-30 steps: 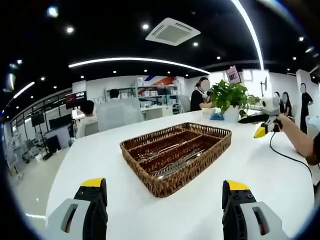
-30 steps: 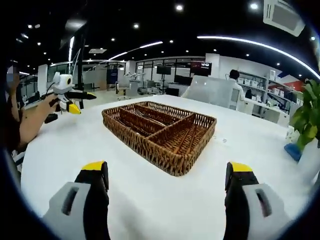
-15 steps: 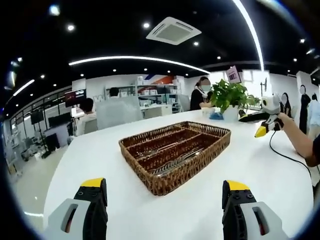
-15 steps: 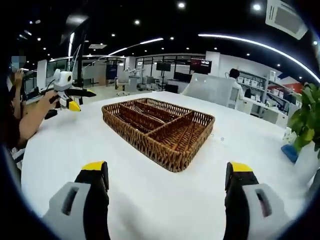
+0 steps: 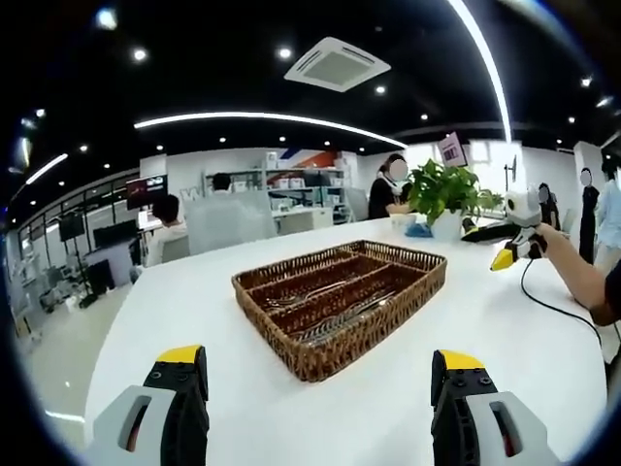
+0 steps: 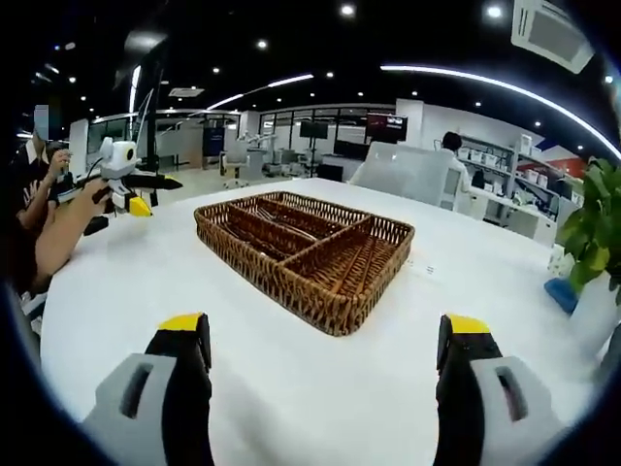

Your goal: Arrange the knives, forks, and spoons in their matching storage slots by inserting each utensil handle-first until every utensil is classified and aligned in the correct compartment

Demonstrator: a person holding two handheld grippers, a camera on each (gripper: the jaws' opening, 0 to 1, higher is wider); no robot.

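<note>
Both claws stand spread and hold nothing: the left claw (image 5: 319,374) and the right claw (image 6: 332,340) each hang over the counter (image 5: 543,330), well short of the tray (image 5: 340,301), which sits near the counter's middle. In each view the other claw hangs apart from the tray, off to the side: the right claw (image 5: 507,254) past the tray's right end, the left claw (image 6: 141,205) past its left.

The tray is brown woven wicker, a low rectangle with a braided rim and wicker dividers that split it into long slots. Thin metal utensils (image 5: 335,316) lie lengthwise in the slots; they look slim, hard and shiny, though which are knives, forks or spoons is too small to tell. No loose utensil is seen beside the tray, so the sorting looks at or near its end.

If any piece needs straightening, come in low along the slot's length, pinch the handle flat between the jaws, and slide it rather than lift; smooth steel slips in a loose pinch, and wicker weave can snag fork tines. The counter is plain white, smooth and faintly glossy. A leafy plant (image 5: 444,190) stands beyond the tray's far end.
</note>
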